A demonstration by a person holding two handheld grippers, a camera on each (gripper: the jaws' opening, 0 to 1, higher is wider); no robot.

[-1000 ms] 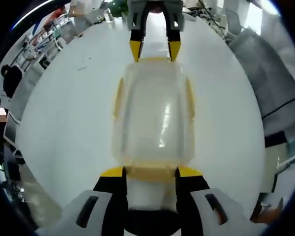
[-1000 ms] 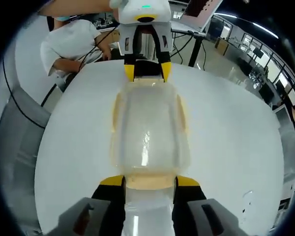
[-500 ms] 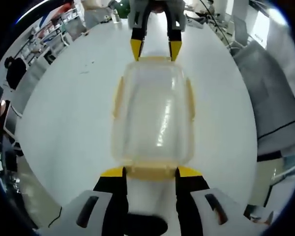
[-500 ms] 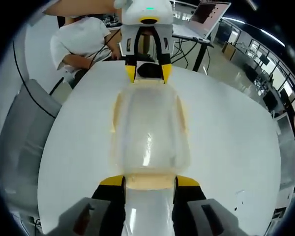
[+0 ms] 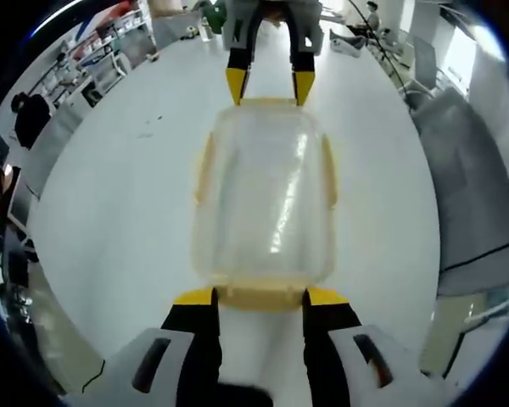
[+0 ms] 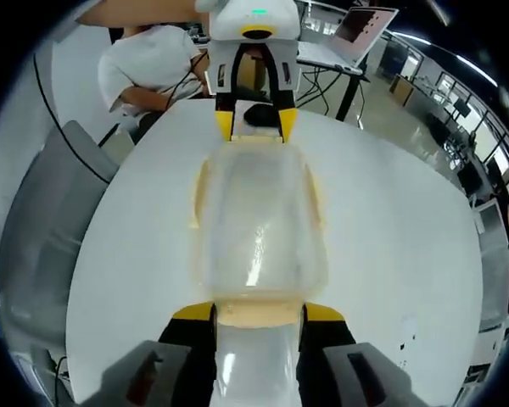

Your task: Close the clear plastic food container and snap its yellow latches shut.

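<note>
Left gripper view: the clear container (image 5: pixel 265 199) lies lengthwise on the white tabletop (image 5: pixel 110 203), its near yellow latch (image 5: pixel 261 297) between the left gripper (image 5: pixel 261 298) fingers, which are spread and flank it. The right gripper (image 5: pixel 268 85) meets the far end.

Right gripper view: the container (image 6: pixel 256 220) lies the same way, its near latch (image 6: pixel 259 312) between the right gripper's (image 6: pixel 259 312) spread fingers; the left gripper (image 6: pixel 256 123) flanks the far end.

Support surface: round white table (image 5: pixel 110 212), glossy, with window glare. Clear plastic food container (image 5: pixel 265 195) lies directly on it near the centre, lid on, yellow latches along its sides and ends. A few small dark specks (image 5: pixel 144 125) mark the tabletop, well apart from the container.
</note>
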